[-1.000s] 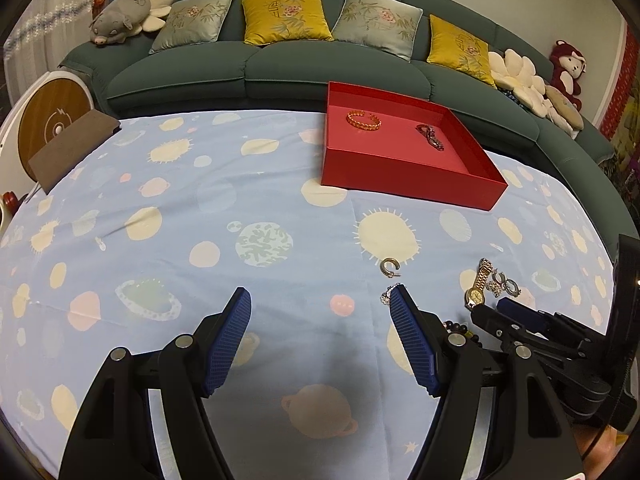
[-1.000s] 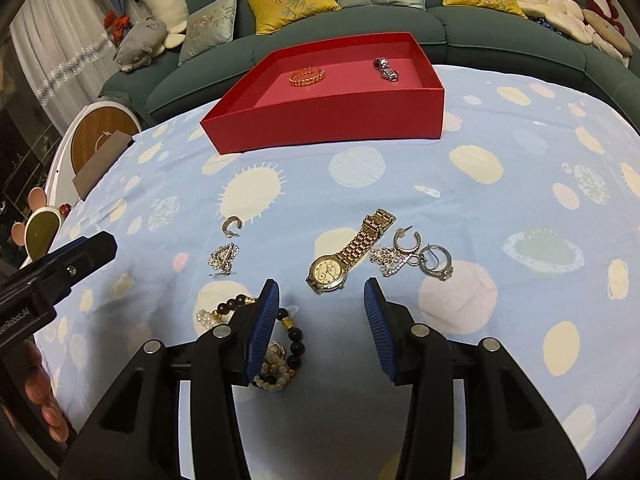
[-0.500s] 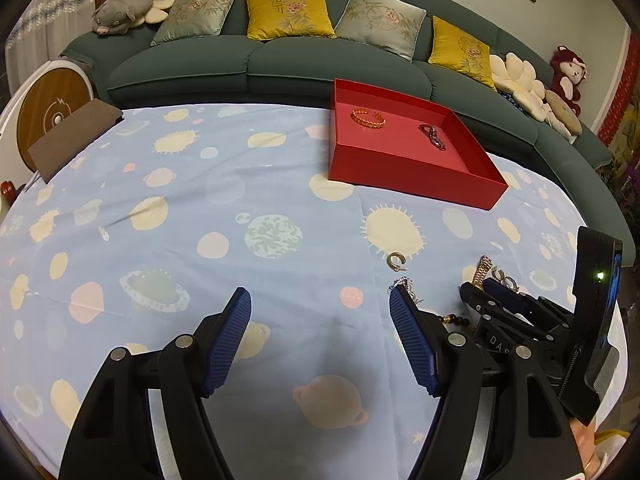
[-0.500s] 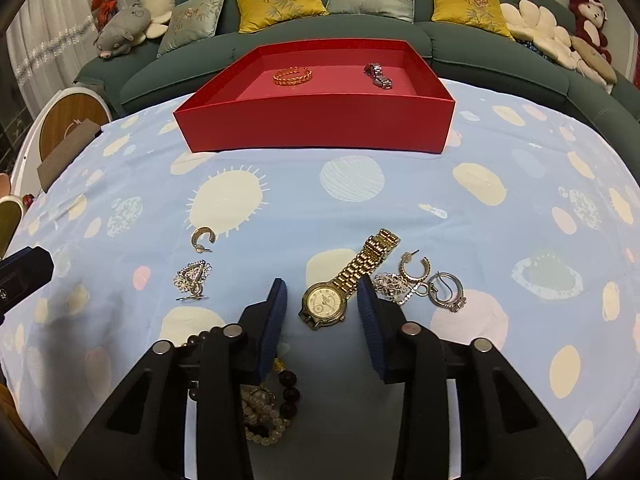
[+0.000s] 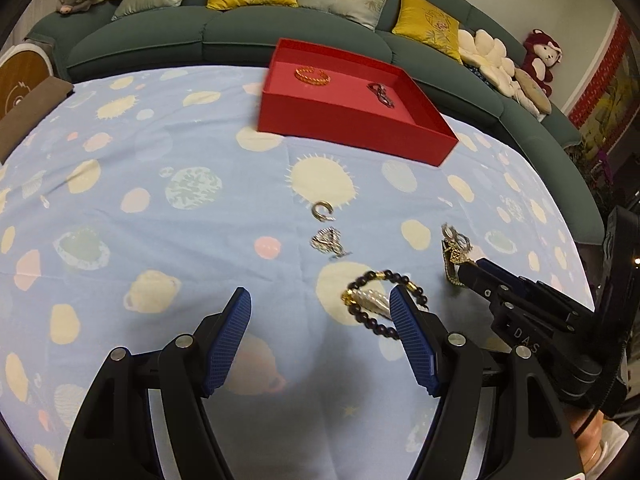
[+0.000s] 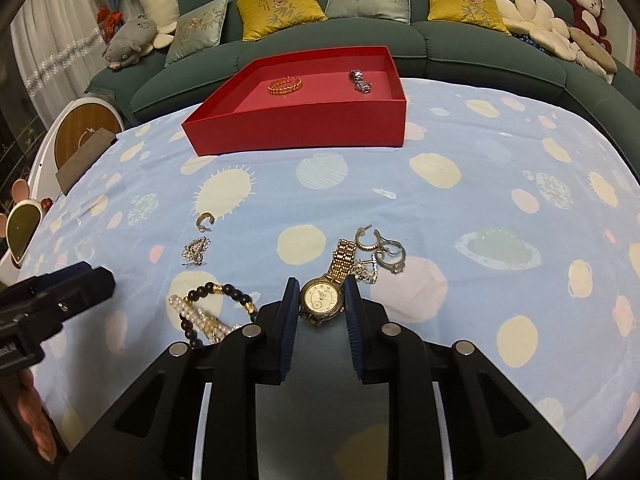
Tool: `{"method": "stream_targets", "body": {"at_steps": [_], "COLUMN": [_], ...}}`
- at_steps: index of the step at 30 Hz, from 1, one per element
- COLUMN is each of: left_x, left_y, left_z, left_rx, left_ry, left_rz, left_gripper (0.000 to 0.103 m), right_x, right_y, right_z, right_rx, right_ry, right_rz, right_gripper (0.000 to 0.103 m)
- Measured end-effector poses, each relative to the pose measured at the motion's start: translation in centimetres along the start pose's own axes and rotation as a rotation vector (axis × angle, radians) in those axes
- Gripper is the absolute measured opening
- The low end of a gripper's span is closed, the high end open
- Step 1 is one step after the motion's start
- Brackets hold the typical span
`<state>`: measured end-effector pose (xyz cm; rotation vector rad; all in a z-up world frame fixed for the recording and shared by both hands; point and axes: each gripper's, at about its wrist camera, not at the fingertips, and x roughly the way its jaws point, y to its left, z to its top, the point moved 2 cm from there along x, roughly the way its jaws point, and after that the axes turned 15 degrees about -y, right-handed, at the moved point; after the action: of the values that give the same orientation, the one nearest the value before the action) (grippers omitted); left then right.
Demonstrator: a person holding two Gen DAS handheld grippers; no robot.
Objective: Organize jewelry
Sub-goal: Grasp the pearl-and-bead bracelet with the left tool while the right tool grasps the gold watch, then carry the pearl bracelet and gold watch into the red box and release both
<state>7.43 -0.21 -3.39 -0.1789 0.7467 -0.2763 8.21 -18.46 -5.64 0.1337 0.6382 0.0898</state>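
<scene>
A gold watch lies on the blue patterned cloth between the pads of my right gripper, whose jaws are closing and touch the watch case on both sides. In the left wrist view its band stands up at the right gripper tip. My left gripper is open above the cloth, its right finger just beside the bead and pearl bracelets. The red tray at the back holds a gold bracelet and a silver watch.
A hoop earring and a silver brooch lie left of the watch. A tangle of earrings and rings lies to its right. A green sofa with cushions curves behind the table. The left gripper shows at the left edge.
My right gripper has moved forward over the gold watch and its jaws have narrowed around it. My left gripper has shifted toward the bead bracelets, still open.
</scene>
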Motion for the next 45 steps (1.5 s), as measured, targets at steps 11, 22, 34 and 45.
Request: {"method": "stream_targets", "body": {"at_steps": [11,22,34,45], "left_x": [4.0,3.9,1.6,-2.2], "left_y": [-3.3,-3.5,-3.6,-4.2], "left_z": [-1.6,-2.3,-2.0,1.9], "left_rx": [-0.024,0.083,0.088,0.055], "left_ry": [0.056,0.041,0.032,-0.075], "left_rz": [-0.02,-0.015,-0.117,-0.199], "left_gripper": [0.068,0.03,0.007,0.007], "right_x": [-2.1,-2.2,-3.0,-4.7], "right_y": [-2.5,-3.3,-2.2,-1.2], "right_z": [-1.4,-1.6,-1.1,1.4], "right_rx": [0.032,0.042,0.036,0.034], "right_ry": [0.019,0.027,-0.003,-0.087], "right_rz": [-0.012,-0.006,0.024,0.062], "right_gripper": [0.022,0.022,0.022,0.022]}}
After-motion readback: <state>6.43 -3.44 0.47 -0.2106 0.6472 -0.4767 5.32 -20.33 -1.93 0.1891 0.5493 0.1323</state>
